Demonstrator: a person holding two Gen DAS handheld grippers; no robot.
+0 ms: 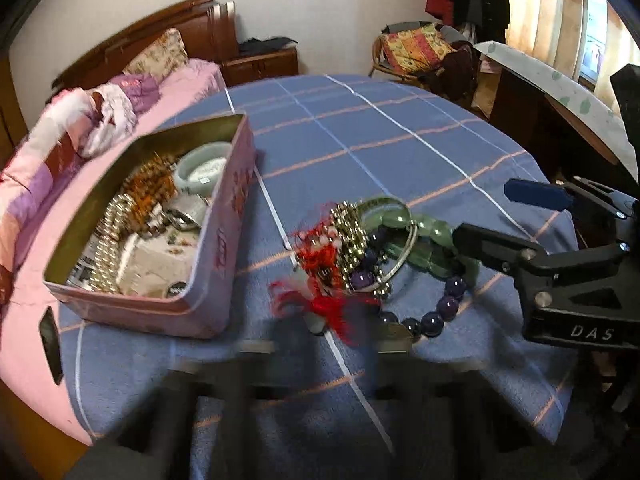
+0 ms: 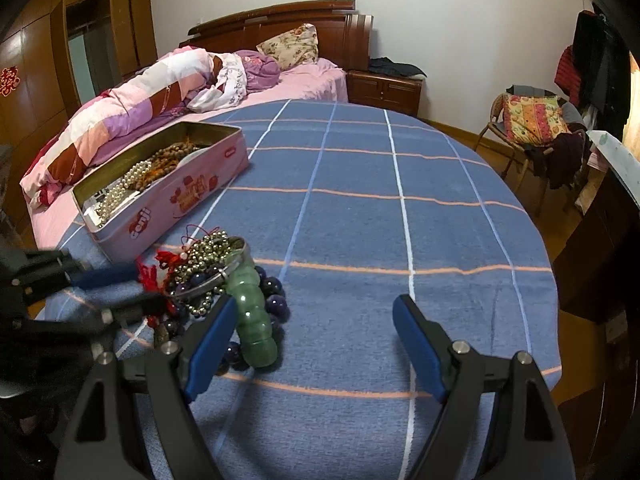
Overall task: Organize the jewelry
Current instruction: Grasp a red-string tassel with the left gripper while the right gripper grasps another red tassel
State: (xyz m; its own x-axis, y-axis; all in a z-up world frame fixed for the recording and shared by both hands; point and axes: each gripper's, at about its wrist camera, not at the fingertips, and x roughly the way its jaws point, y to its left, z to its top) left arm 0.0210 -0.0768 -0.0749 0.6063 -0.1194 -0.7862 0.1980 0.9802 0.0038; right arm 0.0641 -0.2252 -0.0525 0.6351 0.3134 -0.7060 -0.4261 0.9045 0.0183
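A pile of jewelry [image 1: 360, 256] lies on the blue checked cloth: a green stone bracelet [image 1: 432, 240], a purple bead bracelet [image 1: 436, 316], a silver bangle, a gold bead chain and a red tassel [image 1: 324, 300]. The pile also shows in the right wrist view [image 2: 216, 280]. A pink tin box [image 1: 224, 240], open, holds pearls, brown beads and a jade bangle [image 1: 204, 168]. My right gripper [image 2: 312, 344] is open and empty, its left finger beside the green bracelet [image 2: 252, 312]. My left gripper [image 2: 132, 288] reaches into the pile at the red tassel, blurred; its jaws look slightly apart.
The tin box [image 2: 176, 196] stands left of the pile near the cloth's left edge. A bed with pink bedding [image 2: 160, 92] lies behind it. A chair with clothes [image 2: 536, 128] and a dark desk [image 1: 560, 120] stand to the right.
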